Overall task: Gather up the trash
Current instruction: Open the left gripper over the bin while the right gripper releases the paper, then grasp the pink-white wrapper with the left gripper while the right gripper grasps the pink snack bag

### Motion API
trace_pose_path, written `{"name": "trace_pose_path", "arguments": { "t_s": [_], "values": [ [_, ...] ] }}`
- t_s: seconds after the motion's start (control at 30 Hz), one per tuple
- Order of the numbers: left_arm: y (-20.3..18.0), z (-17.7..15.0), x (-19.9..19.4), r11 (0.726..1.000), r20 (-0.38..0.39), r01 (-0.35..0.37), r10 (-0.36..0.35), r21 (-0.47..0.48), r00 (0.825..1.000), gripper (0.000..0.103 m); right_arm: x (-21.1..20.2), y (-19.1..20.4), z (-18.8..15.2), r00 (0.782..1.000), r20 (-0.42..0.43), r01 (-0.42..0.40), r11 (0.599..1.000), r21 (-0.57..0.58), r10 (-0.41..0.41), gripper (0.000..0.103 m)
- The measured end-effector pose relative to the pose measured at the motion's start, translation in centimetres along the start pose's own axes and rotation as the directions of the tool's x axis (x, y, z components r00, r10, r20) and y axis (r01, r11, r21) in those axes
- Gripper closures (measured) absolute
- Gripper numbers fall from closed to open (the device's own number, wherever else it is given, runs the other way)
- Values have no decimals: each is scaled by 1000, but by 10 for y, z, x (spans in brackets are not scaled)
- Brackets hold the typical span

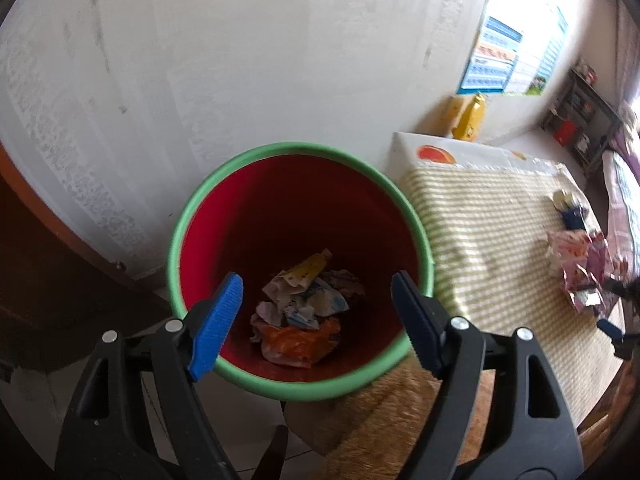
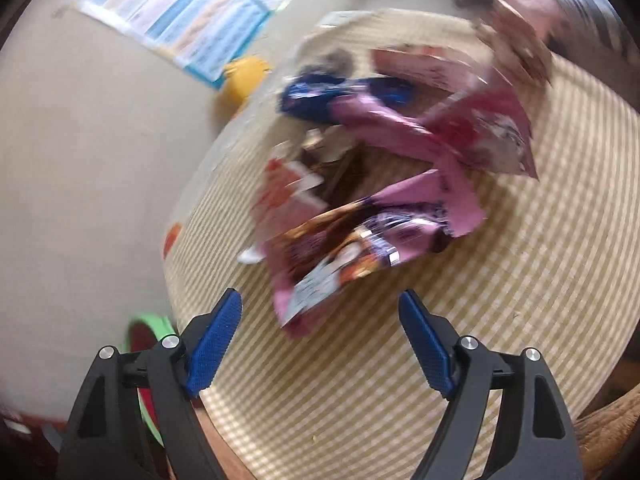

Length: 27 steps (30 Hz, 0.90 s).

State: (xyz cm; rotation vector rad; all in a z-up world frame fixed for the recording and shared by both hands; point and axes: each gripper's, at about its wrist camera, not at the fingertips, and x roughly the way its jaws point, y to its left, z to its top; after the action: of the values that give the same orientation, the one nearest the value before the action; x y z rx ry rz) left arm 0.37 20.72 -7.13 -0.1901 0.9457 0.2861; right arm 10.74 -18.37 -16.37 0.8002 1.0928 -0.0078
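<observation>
The left gripper (image 1: 316,320) hangs over the mouth of the red bin (image 1: 300,184) with its fingers spread wide and nothing between them; crumpled wrappers (image 1: 304,308) lie heaped at the bin's bottom, a yellow one pointing up toward the wall. Only the right wrist view shows the remaining wrappers (image 2: 360,240) close up, blurred, near the far edge of the striped table (image 2: 440,360); the nearest purple one runs lengthwise toward the wide-open, empty right gripper (image 2: 320,320); the bin's green rim peeks in at lower left.

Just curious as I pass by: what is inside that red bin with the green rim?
The red bin holds crumpled wrappers: white printed paper, a yellowish piece, an orange bag in front. They cover the bottom, so anything beneath is hidden.
</observation>
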Motion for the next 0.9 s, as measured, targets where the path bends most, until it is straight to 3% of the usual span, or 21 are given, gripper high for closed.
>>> {"name": "trace_pose_path", "arguments": {
  "t_s": [0.13, 0.17, 0.2, 0.23, 0.27, 0.3, 0.4, 0.53, 0.7, 0.77, 0.83, 0.9],
  "values": [
    [-20, -1, -6, 999, 3, 11, -11, 53, 1000, 29, 19, -7, 9, 999, -28, -40, 995, 86, 43, 26],
    [-25, -2, -9, 997, 7, 12, -13, 71, 1000, 29, 22, -6, 10, 998, -32, -44, 995, 89, 47, 29],
    [-29, -3, -11, 996, 10, 11, -12, 90, 1000, 29, 26, -5, 11, 999, -35, -31, 997, 67, 34, 36],
    [-35, -3, -13, 994, 14, 5, -7, 113, 1000, 29, 28, -5, 13, 999, -44, -22, 999, 44, 24, 55],
    [-39, -3, -14, 992, 16, 2, -4, 124, 1000, 29, 28, -7, 13, 998, -54, -25, 999, 32, 27, 68],
    [-44, -3, -15, 991, 17, 6, -9, 134, 1000, 29, 29, -9, 13, 997, -65, -40, 999, 25, 41, 70],
    [-60, -2, -17, 987, 15, 16, -19, 160, 1000, 29, 20, -16, 8, 992, -96, -85, 996, 3, 85, 93],
    [-98, -9, -15, 966, 2, 61, -64, 251, 998, 29, -16, -20, 0, 990, -96, -107, 991, -80, 99, 93],
    [-155, -18, -3, 922, -19, 123, -125, 368, 992, 29, -55, -32, -30, 997, -75, -37, 969, -244, 19, 93],
    [-185, -19, 5, 884, -9, 147, -160, 444, 987, 29, -51, -45, -39, 996, -94, -28, 975, -221, 7, 92],
    [-223, -17, 18, 828, -13, 167, -190, 536, 982, 24, -41, -57, -40, 991, -132, -51, 985, -165, 30, 92],
    [-248, -15, 29, 789, -13, 161, -190, 593, 982, 19, -36, -59, -37, 991, -131, -50, 984, -172, 28, 92]
  ]
}}
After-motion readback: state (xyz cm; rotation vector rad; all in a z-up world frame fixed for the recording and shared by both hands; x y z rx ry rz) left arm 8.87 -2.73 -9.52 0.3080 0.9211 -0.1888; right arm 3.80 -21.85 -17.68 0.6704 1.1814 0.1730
